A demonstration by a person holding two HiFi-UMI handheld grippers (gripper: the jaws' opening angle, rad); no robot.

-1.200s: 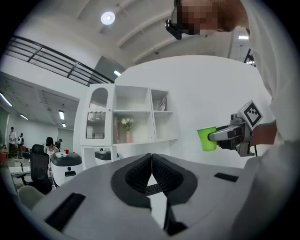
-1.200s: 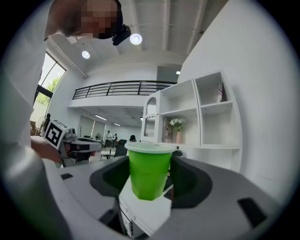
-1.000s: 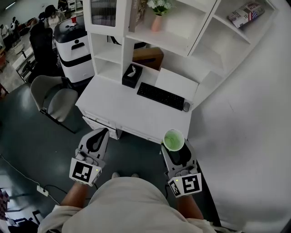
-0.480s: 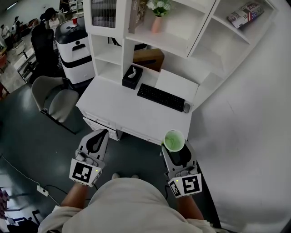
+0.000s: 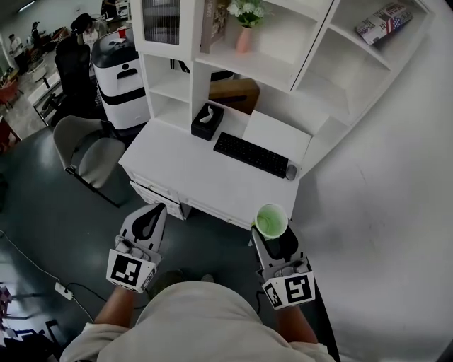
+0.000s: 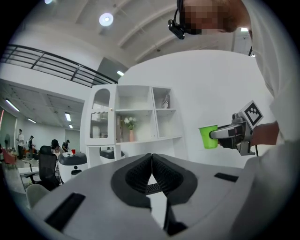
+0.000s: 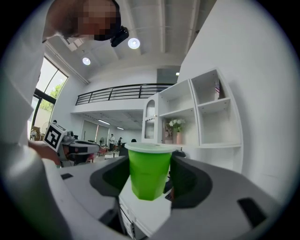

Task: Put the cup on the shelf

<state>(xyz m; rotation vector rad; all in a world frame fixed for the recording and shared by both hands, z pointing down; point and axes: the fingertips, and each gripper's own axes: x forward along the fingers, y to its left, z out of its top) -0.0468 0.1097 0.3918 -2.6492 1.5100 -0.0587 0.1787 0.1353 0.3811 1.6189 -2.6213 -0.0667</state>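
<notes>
1. Nearest to us, our left gripper (image 6: pixel 151 158) has its dark ribbed pads (image 6: pixel 136 176) pressed together at the tips with nothing between them. It hangs over the dark floor (image 5: pixel 42 198), short of the desk's front left corner.
2. Our right gripper (image 7: pixel 150 174) pinches the green cup (image 5: pixel 270 220), with one pad against each side of the cup's wall below the rim. The cup stands upright, mouth up, in the air near the desk's front right corner, and rests on nothing.
3. In the left gripper view the cup shows off to the right, held out in front of the white wall (image 5: pixel 382 198) and well apart from the shelf.
4. The white desk (image 5: pixel 185 168) lies ahead of both grippers. Toward its back lie a black keyboard (image 5: pixel 251 153), with a mouse (image 5: pixel 290 172) just beside its right end, and a black tissue box (image 5: pixel 207 120) at the back left.
5. Left of the desk, a grey chair (image 5: pixel 90 152) stands on the floor.
6. Behind the desk rises the white shelf (image 5: pixel 279 67) with its open compartments. A pink vase (image 5: pixel 244 35) of white flowers stands on one board. A brown box (image 5: pixel 233 90) sits in a lower compartment, and a flag-patterned item (image 5: pixel 382 21) lies in the upper right one.
7. Farthest left, a white and black machine (image 5: pixel 120 74) stands beside the shelf, with people (image 5: pixel 85 25) beyond it.
</notes>
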